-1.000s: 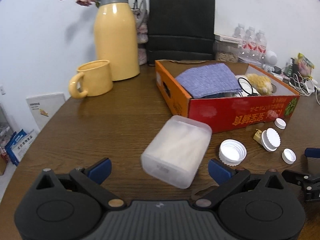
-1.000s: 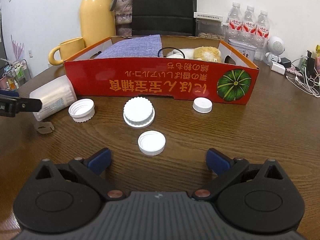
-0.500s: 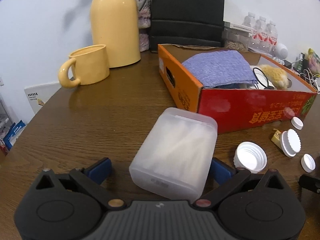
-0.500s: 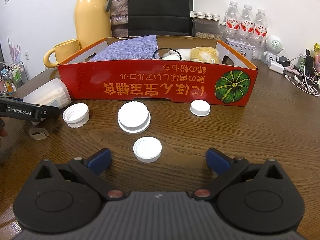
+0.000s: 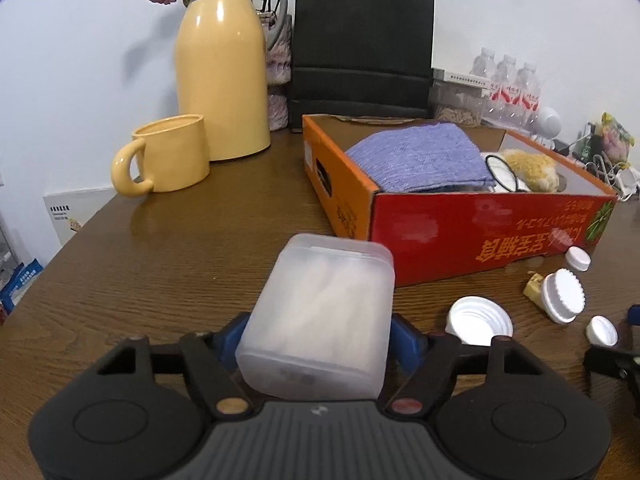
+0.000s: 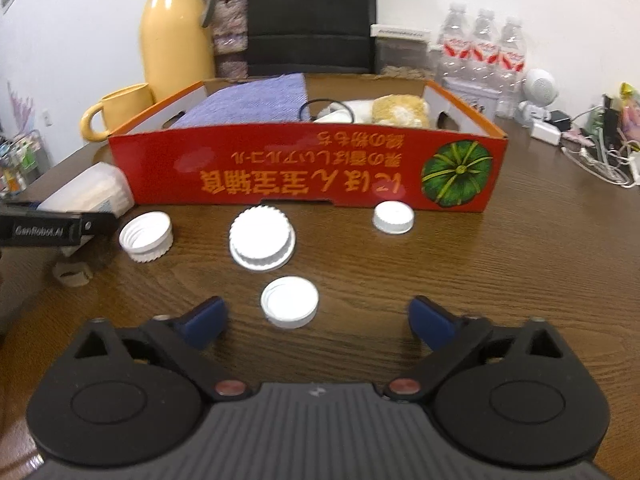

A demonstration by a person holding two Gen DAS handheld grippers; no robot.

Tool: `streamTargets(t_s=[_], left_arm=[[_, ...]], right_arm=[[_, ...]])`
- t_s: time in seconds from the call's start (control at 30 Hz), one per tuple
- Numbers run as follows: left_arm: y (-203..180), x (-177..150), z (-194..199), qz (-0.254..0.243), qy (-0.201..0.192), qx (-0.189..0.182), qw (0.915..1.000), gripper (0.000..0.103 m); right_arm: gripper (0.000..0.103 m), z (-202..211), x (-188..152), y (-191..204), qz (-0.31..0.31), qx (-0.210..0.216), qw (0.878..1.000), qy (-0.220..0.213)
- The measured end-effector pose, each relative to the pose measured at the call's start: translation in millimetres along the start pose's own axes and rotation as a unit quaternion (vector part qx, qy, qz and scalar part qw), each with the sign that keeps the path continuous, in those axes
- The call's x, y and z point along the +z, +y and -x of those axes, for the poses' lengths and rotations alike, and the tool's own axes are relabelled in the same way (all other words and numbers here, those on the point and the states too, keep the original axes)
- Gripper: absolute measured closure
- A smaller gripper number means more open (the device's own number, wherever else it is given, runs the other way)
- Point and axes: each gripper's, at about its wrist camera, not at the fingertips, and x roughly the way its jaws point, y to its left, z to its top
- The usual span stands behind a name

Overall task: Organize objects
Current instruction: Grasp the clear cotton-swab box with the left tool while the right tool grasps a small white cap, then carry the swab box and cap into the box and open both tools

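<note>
A frosted plastic box of cotton swabs (image 5: pixel 320 316) sits between the blue pads of my left gripper (image 5: pixel 318 334), which is shut on it. The same box shows at the left of the right wrist view (image 6: pixel 90 196). My right gripper (image 6: pixel 318 318) is open, low over the table, with a small white cap (image 6: pixel 290 301) just ahead of its fingers. A large ridged white cap (image 6: pixel 262 237), an upturned cap (image 6: pixel 146 236) and another small cap (image 6: pixel 393 217) lie before the red cardboard box (image 6: pixel 304 178), which holds a purple cloth (image 5: pixel 420 156).
A yellow mug (image 5: pixel 164 156) and yellow thermos (image 5: pixel 222 68) stand at the back left, with a black bag (image 5: pixel 362 44) behind the box. Water bottles (image 6: pixel 482 48) and cables (image 6: pixel 600 160) crowd the back right.
My left gripper moved forward around the swab box and closed on it. My right gripper edged closer to the small white cap.
</note>
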Motion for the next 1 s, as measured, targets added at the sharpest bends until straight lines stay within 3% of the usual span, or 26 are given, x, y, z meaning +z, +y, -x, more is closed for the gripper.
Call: streamTargets(t_s=[0.03, 0.1, 0.13, 0.43, 1.0], left_arm=[[0, 0, 1, 0.003, -0.002, -0.005, 1.0, 0.034], [0, -1, 3, 0.005, -0.003, -0.006, 1.0, 0.035], [0, -2, 3, 0.005, -0.003, -0.006, 1.0, 0.035], [3, -5, 9, 0.017, -0.012, -0.003, 0.9998, 0.037], [-12, 13, 69, 0.029, -0.099, 0.006, 0.9947, 0.039]], right_arm=[[0.034, 2, 0, 1, 0.001, 0.003, 1.0, -0.007], [0.07, 6, -1, 2, 0.004, 0.011, 1.0, -0.017], [0.073, 7, -1, 2, 0.004, 0.016, 1.0, -0.02], [0.074, 15, -1, 0, -0.01, 0.03, 0.999, -0.043], [0.074, 35, 7, -2, 0.001, 0.043, 0.994, -0.103]])
